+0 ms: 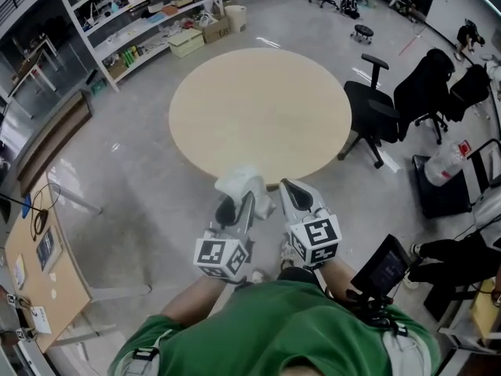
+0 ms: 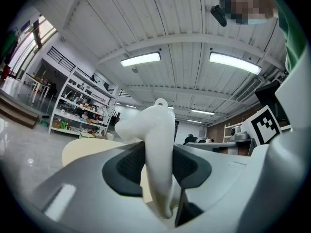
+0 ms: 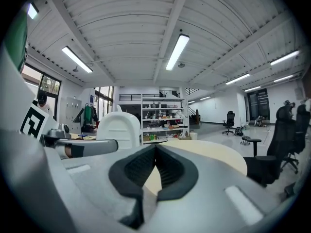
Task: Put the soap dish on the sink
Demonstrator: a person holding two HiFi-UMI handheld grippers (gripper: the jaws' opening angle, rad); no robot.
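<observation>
**Head view.** The left gripper (image 1: 237,202) carries the white soap dish (image 1: 241,183) in the air. From here the dish is seen against the near edge of the round, pale surface (image 1: 258,108), and it rests on nothing. The right gripper (image 1: 291,194) is just beside it. No sink appears, so the goal probably lies elsewhere in the room. The surface is bare. Around it are a grey floor (image 1: 133,186), shelving (image 1: 141,14) past the far-left edge, office chairs (image 1: 376,112) off the right edge and a side desk (image 1: 39,272) at lower left.

**Left gripper view.** The fingers (image 2: 129,166) pinch the soap dish (image 2: 158,149) on edge. Most of the dish stands clear above the pads, with a small loop at its top.
- *Pivot or slip:* the hold takes in only the lower part of a smooth, curved body. A quick swing or a knock would likely turn the dish in the pads or let it slide out.
- *Strike on the way:* the free end reaches well past the fingers, so it could hit the near edge of the surface (image 2: 82,147) or, later, the sink rim before the gripper does.

**Right gripper view.** The right gripper (image 3: 155,166) has its fingers pressed together with nothing between them. The soap dish (image 3: 119,129) shows close at the left.
- *Nudge from alongside:* the two grippers are so near that a drift toward each other might push the dish askew.

Beyond lie the surface (image 3: 214,157), the shelving (image 3: 163,115) and a chair (image 3: 284,135).
</observation>
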